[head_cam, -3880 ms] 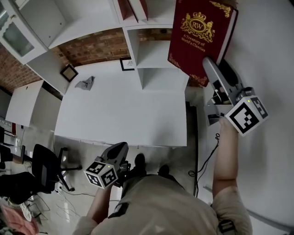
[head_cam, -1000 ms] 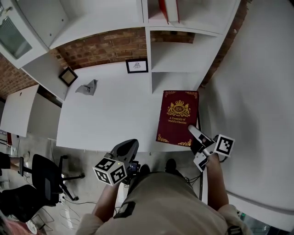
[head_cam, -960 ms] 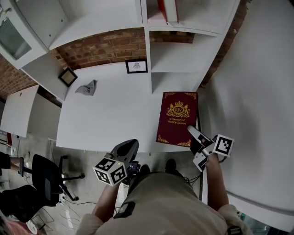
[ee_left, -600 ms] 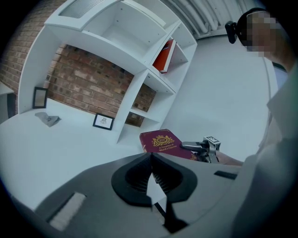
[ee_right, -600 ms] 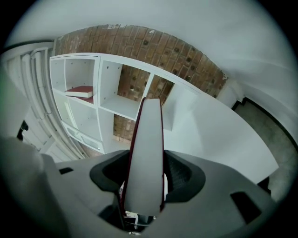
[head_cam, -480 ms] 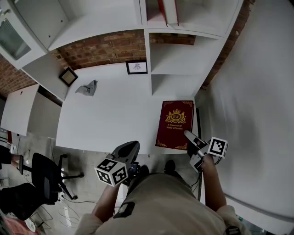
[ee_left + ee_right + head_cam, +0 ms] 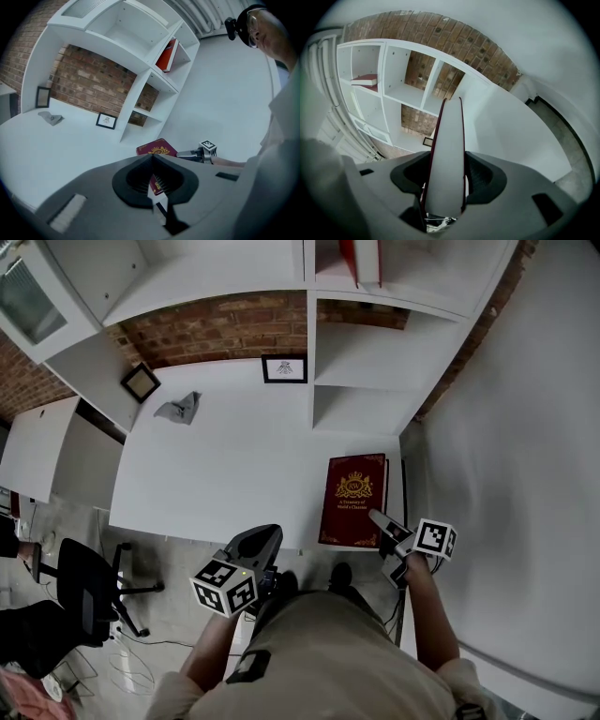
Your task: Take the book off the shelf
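Note:
A dark red book with a gold crest lies flat on the right front corner of the white table. My right gripper is shut on its near right corner. In the right gripper view the book's white page edge fills the gap between the jaws. My left gripper hangs below the table's front edge, jaws closed on nothing. From the left gripper view the book and the right gripper show ahead to the right.
White shelves rise at the table's back, with red books in an upper compartment. Two small picture frames and a crumpled grey cloth sit on the table's far side. An office chair stands at the left. A white wall runs along the right.
The book has come down from beside the shelf onto the table. Over the last second it slid a little toward the front edge, still in the right gripper. The left gripper kept still.

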`<action>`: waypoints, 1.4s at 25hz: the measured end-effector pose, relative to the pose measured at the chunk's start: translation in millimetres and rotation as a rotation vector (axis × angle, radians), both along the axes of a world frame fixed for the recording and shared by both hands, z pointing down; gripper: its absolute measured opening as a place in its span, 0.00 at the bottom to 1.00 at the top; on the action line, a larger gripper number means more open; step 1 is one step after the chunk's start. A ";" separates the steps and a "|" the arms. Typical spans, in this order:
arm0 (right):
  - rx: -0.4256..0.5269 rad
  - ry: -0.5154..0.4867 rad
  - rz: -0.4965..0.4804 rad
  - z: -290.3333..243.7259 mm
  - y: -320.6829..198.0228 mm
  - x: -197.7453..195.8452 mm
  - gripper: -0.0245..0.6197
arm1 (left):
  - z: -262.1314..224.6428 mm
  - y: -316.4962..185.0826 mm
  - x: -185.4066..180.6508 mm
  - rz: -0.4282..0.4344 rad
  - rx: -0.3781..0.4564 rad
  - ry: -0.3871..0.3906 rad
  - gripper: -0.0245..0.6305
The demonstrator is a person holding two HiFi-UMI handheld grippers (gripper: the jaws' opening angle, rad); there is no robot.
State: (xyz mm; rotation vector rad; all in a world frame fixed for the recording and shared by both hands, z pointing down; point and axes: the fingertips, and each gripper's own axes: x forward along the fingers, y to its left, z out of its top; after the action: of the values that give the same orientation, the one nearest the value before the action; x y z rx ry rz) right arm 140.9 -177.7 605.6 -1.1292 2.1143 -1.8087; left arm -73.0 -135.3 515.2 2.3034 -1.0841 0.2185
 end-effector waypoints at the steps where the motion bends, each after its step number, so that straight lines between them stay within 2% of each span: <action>1: -0.005 0.012 -0.003 3.2 0.4 0.1 0.36 | 1.6 0.6 -0.7 0.000 -0.001 -0.005 0.04; 6: -0.028 0.058 0.011 17.1 -0.8 6.2 0.36 | 3.3 3.8 -1.3 0.007 0.003 -0.034 0.04; 11: -0.030 0.195 -0.028 34.5 3.8 12.8 0.36 | 2.3 4.6 -3.9 -0.001 0.007 -0.035 0.04; 35: -0.085 0.105 0.003 68.7 10.5 43.0 0.36 | 14.2 13.5 6.7 0.008 -0.029 -0.072 0.04</action>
State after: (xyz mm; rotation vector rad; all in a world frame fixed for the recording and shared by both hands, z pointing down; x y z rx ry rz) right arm 183.9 -167.2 674.4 -1.2732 2.1081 -1.8949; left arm -66.3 -121.8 529.4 2.2895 -1.1001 0.3202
